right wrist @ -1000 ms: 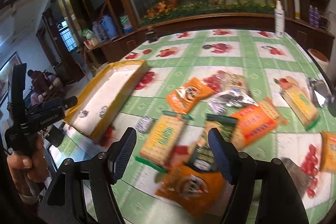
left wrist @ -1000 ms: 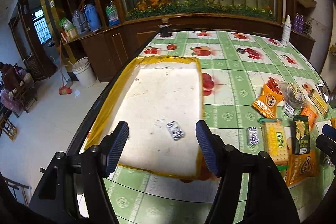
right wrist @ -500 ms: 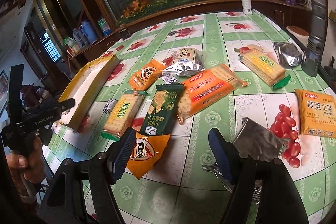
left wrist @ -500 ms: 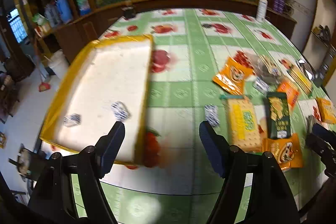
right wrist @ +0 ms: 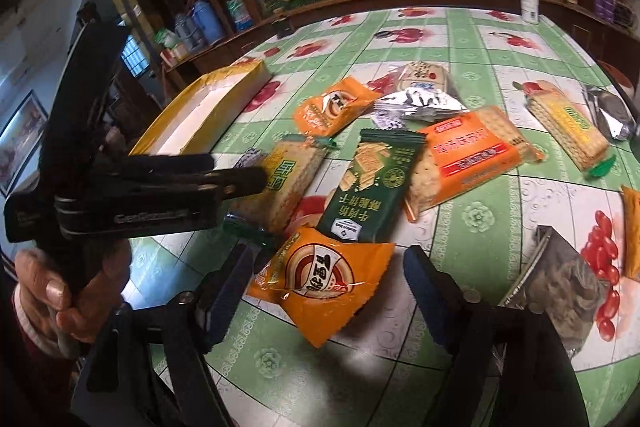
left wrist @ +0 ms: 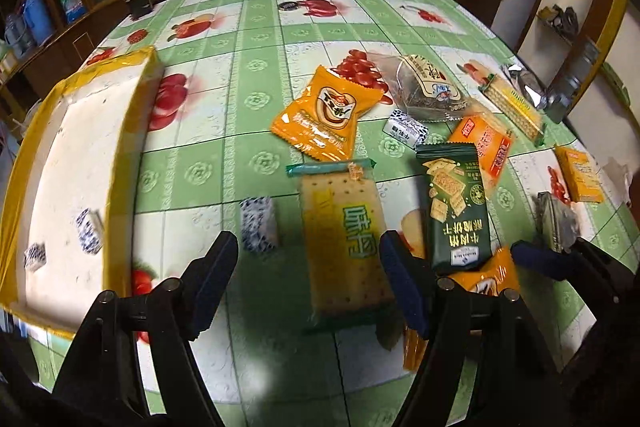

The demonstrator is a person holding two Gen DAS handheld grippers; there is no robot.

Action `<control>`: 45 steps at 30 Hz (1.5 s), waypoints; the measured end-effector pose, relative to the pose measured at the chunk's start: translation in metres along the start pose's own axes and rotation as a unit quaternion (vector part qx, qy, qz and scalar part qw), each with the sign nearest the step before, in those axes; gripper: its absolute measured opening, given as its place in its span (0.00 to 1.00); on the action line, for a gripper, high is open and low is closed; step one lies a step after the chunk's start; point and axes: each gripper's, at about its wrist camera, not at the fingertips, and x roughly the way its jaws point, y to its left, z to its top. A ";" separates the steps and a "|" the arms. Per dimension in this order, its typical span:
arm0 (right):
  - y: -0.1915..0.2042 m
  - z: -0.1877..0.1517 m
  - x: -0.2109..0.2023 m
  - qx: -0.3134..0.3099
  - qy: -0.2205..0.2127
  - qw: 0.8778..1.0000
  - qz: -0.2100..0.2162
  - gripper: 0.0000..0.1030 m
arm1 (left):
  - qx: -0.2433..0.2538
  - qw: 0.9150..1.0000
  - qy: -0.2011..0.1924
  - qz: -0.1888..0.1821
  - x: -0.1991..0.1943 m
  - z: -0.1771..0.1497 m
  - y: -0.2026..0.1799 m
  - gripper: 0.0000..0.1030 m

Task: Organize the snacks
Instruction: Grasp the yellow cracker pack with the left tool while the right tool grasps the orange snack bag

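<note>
Hiding orange pouch (left wrist: 486, 277) under green packet (left wrist: 456, 203) — both grippers' jaws released, empty; small candy (left wrist: 259, 225) blurred.

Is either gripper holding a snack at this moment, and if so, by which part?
Nothing is held. The left gripper is open above the yellow cracker packet, and the right gripper is open around the orange snack bag, not closed on it.

Spread left claw (left wrist: 308, 283) over yellow cracker pack (left wrist: 344, 239)
</note>
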 end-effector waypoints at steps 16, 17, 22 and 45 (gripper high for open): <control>0.013 -0.003 0.019 -0.078 0.074 0.994 -0.009 0.76 | 0.102 0.995 0.001 0.008 0.018 0.007 -0.034 0.76; 0.010 -0.003 0.016 -0.075 0.071 0.995 -0.013 0.76 | 0.119 0.993 -0.003 0.016 0.018 0.006 -0.043 0.76; -0.003 0.000 0.004 -0.055 0.067 0.996 0.001 0.76 | 0.131 0.991 -0.005 0.023 0.023 0.006 -0.047 0.72; 0.041 -0.006 0.003 -0.186 0.065 0.979 0.048 0.82 | 0.105 0.990 -0.052 -0.084 -0.030 -0.008 0.027 0.42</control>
